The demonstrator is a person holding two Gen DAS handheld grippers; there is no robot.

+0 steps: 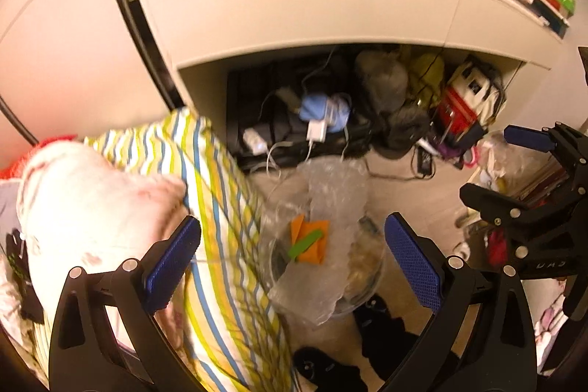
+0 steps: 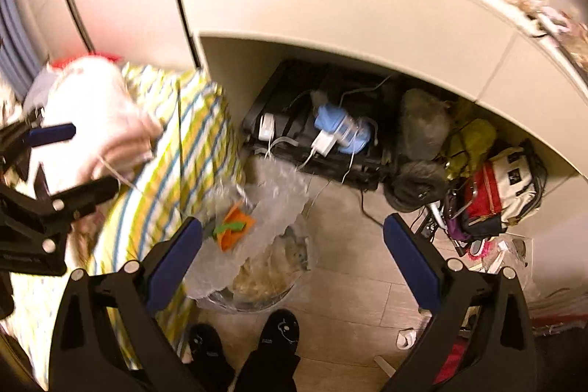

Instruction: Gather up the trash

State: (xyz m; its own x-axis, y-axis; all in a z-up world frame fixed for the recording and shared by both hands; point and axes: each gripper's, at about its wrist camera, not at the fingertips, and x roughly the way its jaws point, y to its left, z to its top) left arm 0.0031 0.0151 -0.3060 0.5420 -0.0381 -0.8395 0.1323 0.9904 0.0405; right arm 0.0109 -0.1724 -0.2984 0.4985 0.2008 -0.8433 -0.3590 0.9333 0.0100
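Both jaws stand wide apart, nothing between the pads: the left gripper (image 1: 292,261) and the right gripper (image 2: 292,258) hang above the clear trash bin (image 2: 257,300) on the floor. Crumpled clear plastic (image 1: 330,193) drapes over the bin's rim, an orange-and-green scrap (image 1: 308,241) lying on it. Beside the bin hangs striped bedding (image 1: 220,208).

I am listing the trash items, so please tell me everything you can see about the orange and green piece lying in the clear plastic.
The orange and green piece looks like folded orange paper or card with a bright green strip lying slantwise across it; the material is not certain in the blur. It lies flat on top of crumpled clear plastic wrap, which spills over a round clear bin on the floor, beside the striped bedding. Only the plastic touches it. Neither gripper touches it.
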